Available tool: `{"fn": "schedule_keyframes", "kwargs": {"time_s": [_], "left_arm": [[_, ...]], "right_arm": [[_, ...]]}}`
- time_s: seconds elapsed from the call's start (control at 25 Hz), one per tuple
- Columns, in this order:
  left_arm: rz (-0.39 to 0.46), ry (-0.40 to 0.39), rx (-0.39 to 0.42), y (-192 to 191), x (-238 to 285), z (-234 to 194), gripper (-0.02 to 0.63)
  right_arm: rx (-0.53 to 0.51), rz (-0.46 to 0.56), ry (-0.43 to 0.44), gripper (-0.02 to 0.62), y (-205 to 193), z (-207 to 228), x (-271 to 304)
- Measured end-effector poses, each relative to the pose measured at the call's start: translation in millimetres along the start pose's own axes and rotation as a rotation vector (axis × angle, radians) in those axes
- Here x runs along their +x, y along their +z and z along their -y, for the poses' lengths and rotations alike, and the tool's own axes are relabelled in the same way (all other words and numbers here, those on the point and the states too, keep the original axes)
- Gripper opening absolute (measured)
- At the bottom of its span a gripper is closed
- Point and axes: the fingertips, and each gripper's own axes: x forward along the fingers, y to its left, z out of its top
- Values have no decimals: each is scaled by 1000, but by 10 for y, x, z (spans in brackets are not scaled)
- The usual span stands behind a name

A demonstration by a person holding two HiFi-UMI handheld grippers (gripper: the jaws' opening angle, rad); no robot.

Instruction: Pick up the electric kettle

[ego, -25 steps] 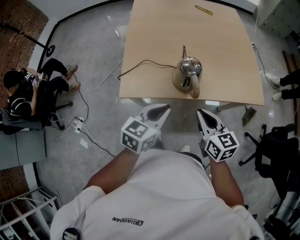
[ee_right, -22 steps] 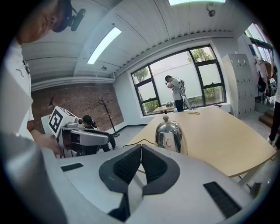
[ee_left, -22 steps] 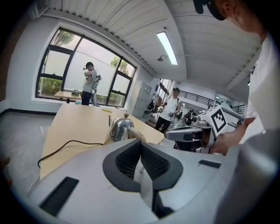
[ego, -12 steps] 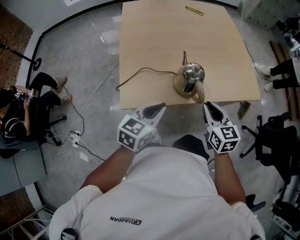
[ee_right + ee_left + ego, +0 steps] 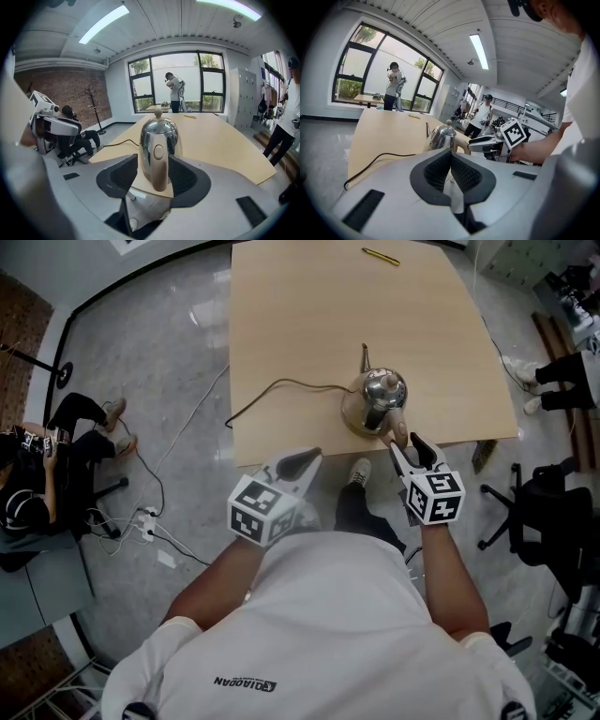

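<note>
The steel electric kettle (image 5: 375, 397) stands on its base near the front edge of the wooden table (image 5: 300, 324), its beige handle (image 5: 399, 427) pointing toward me. My right gripper (image 5: 406, 445) is just short of that handle; its jaws have just been opening and now stand wide. In the right gripper view the kettle (image 5: 158, 136) fills the gap between the pads (image 5: 123, 176), which do not touch it. My left gripper (image 5: 304, 458) hangs at the table's front edge, left of the kettle, its jaws together and empty. In the left gripper view the kettle (image 5: 442, 137) sits ahead of it.
A black cord (image 5: 281, 388) runs from the kettle's base leftward over the table edge. A yellow pen (image 5: 381, 256) lies at the far side. A seated person (image 5: 42, 460) and a power strip (image 5: 150, 517) are on the left, and a black office chair (image 5: 539, 507) is on the right.
Both grippers have moved forward to the table's front edge. The right gripper's jaws have gone from shut to wide open and now sit at the kettle's handle.
</note>
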Motion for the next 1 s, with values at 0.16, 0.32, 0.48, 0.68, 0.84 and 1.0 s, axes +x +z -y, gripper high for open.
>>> {"fn": "schedule_keyframes", "kwargs": {"time_s": [0.16,0.32,0.48,0.68,0.84,1.0], "left_arm": [[-1,19,-5,29,56,-97,-5],[-6,18,5,56,162,-116,-5],[-16,19,-2,123,274,-118,-5],[-32,25,-6,170,364,-143,-5],[-39,37,-11,163,418,-191,-5],[-38,46,-14,212,454,-194,-5]], "right_arm": [[7,-16,-3,181,-37,55,120],[20,-28,5,181,-89,66,259],[25,-59,1,181,-165,115,371],[20,-70,10,181,-183,137,493],[-11,-63,18,179,-161,118,571],[-39,-55,-4,153,-108,172,563]]}}
